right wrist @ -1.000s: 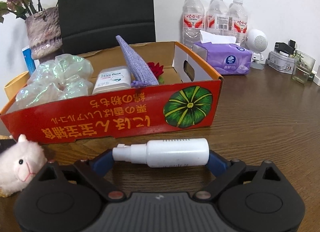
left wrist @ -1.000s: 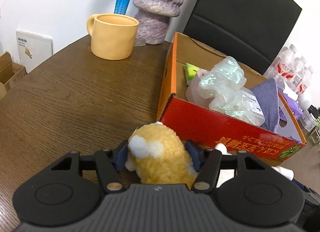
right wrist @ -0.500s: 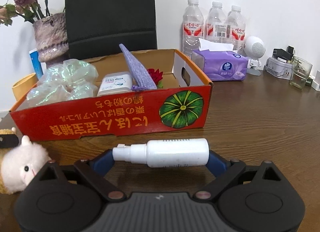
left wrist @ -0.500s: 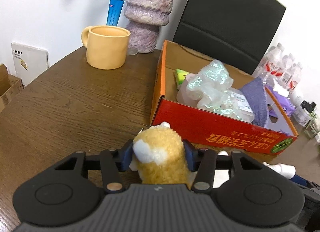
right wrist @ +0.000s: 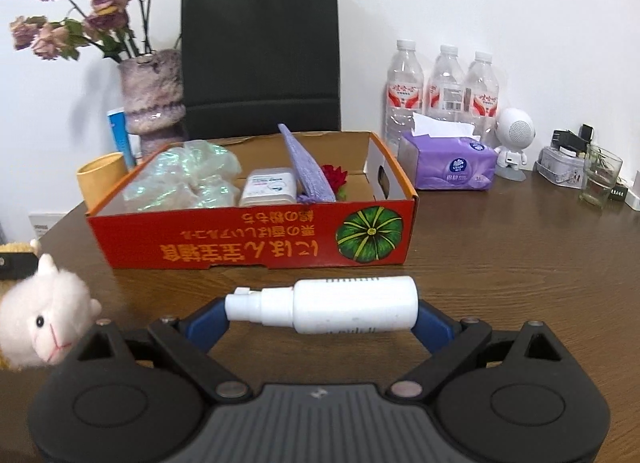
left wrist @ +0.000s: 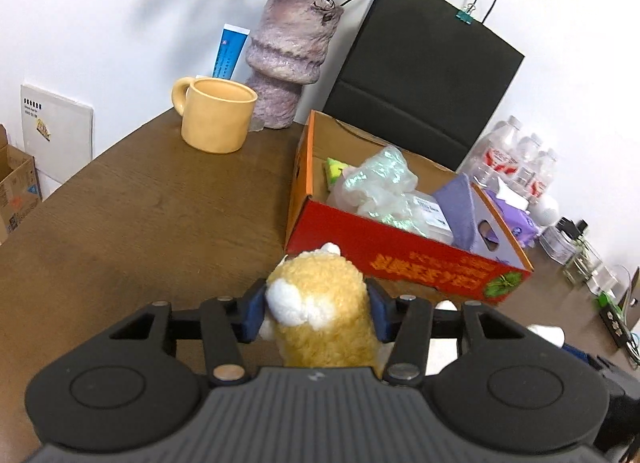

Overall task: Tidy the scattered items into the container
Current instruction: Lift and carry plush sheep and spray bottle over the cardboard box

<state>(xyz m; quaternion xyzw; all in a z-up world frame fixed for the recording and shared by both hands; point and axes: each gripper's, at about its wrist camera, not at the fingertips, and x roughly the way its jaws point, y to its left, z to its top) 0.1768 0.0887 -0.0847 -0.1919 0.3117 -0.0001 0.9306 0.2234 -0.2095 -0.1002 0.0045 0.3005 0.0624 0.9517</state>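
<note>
Brown wood-grain table [left wrist: 132, 219] spreads out under both my claws. On it sits the shallow red-and-orange cardboard box with a green pumpkin printed on its side [right wrist: 256, 251], my container, directly ahead of the right claw and just ahead and to the right of the left one. Behind the box a tall black paper bag with cord handles [right wrist: 260, 51] stands against the wall, and beside that a mottled purple ceramic vase of dried roses [left wrist: 290, 59] with a yellow ceramic mug [left wrist: 218, 115] in front of it. Right of the box, a purple soft pack of tissues [right wrist: 450, 167] lies in front of three clear water bottles [right wrist: 442, 87].

Inside the box: a crumpled iridescent plastic bag [right wrist: 188, 179] at the left end, a folded lavender cloth [right wrist: 306, 169] leaning upright near the middle, a white rectangular case [right wrist: 270, 187] lying between them, a red fabric flower [right wrist: 334, 177] tucked behind the cloth.

My left claw [left wrist: 316, 303] is clenched on a fluffy yellow-and-white plush toy [left wrist: 320, 315], held just short of the box's near corner. My right claw [right wrist: 320, 313] is grasping a white plastic spray bottle [right wrist: 324, 305], lying sideways between the blue pads, nozzle to the left, in front of the box's long red side.
</note>
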